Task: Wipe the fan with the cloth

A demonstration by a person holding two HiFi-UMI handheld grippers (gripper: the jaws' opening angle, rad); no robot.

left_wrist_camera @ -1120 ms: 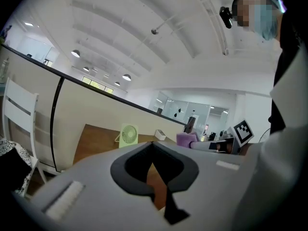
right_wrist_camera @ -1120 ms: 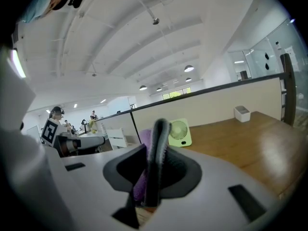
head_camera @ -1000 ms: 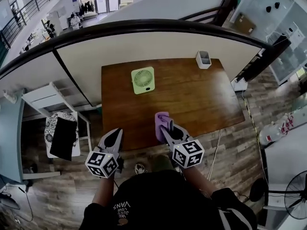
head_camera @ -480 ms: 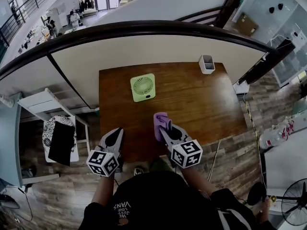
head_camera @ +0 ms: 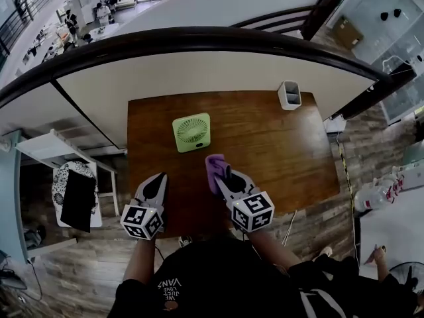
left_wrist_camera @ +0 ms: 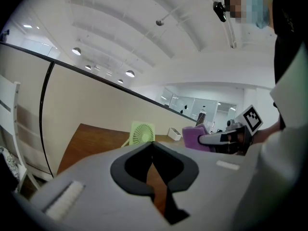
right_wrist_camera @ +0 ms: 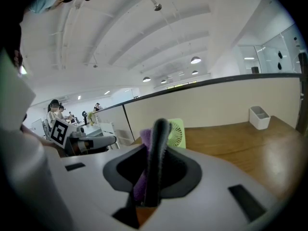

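Observation:
A small light-green square fan (head_camera: 191, 132) stands upright on the brown wooden table (head_camera: 278, 151), left of its middle. My right gripper (head_camera: 222, 171) is shut on a purple cloth (head_camera: 213, 169) over the table's near half, just short of the fan and a little to its right. In the right gripper view the cloth (right_wrist_camera: 143, 143) sticks up between the pads, with the fan (right_wrist_camera: 176, 133) behind it. My left gripper (head_camera: 159, 179) is shut and empty at the table's near left edge. Its own view shows the fan (left_wrist_camera: 142, 133) ahead past the closed gripper (left_wrist_camera: 153, 147).
A white open box (head_camera: 289, 95) sits at the table's far right corner, against a low cream wall with a dark rail. A white chair (head_camera: 63, 156) with a dark garment stands left of the table. Wood floor surrounds it.
Both grippers have moved forward over the table's near edge toward the fan, the right one carrying the cloth. The fan has not moved.

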